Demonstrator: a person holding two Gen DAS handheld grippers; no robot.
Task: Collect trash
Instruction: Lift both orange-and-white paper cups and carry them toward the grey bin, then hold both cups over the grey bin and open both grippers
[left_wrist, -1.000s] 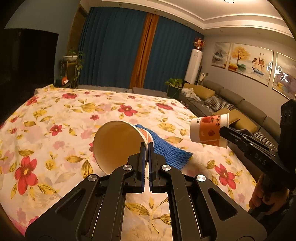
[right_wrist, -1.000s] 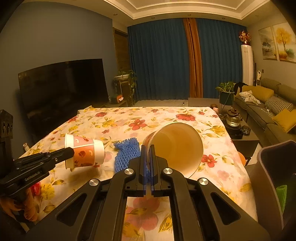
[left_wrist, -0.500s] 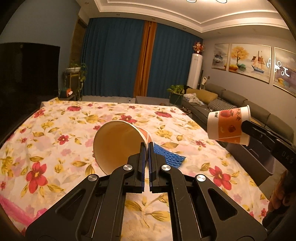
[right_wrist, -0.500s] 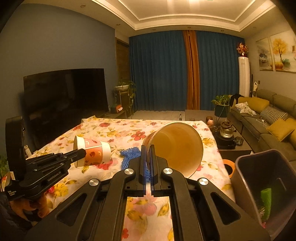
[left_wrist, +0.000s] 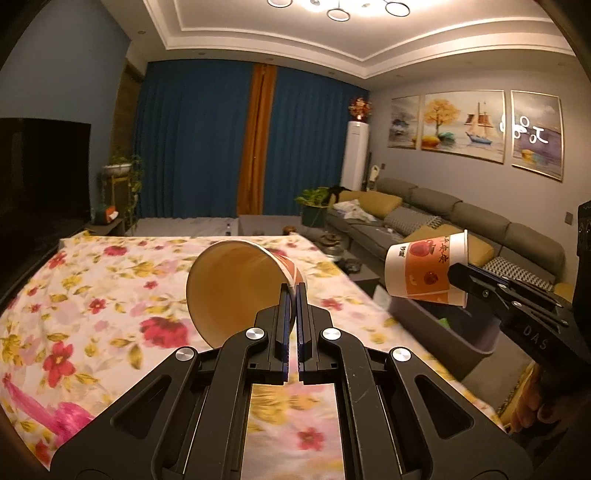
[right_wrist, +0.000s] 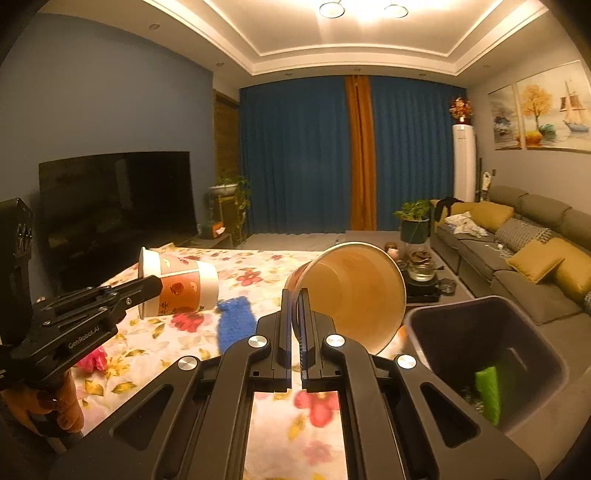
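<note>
Each gripper holds a paper cup by its rim, lifted above the floral tablecloth (left_wrist: 92, 295). My left gripper (left_wrist: 293, 295) is shut on the rim of one orange-printed paper cup (left_wrist: 236, 288), whose mouth faces the camera. That same cup (right_wrist: 184, 284) shows at the left of the right wrist view. My right gripper (right_wrist: 293, 299) is shut on the rim of the second paper cup (right_wrist: 358, 291), seen from outside as cup (left_wrist: 424, 269) in the left wrist view. A dark trash bin (right_wrist: 480, 332) stands just right of the table, below the right cup. A blue foam net (right_wrist: 234, 321) lies on the cloth.
The bin (left_wrist: 443, 332) holds a green item (right_wrist: 487, 391). A grey sofa (right_wrist: 517, 258) with yellow cushions runs along the right wall. A small side table with a kettle (right_wrist: 421, 266) stands beyond the bin. A dark TV (right_wrist: 114, 199) is on the left. Something pink (right_wrist: 92, 360) lies on the cloth.
Both grippers have risen and swung right with their cups, away from the blue net. The trash bin has come into full view under the right-hand cup.
</note>
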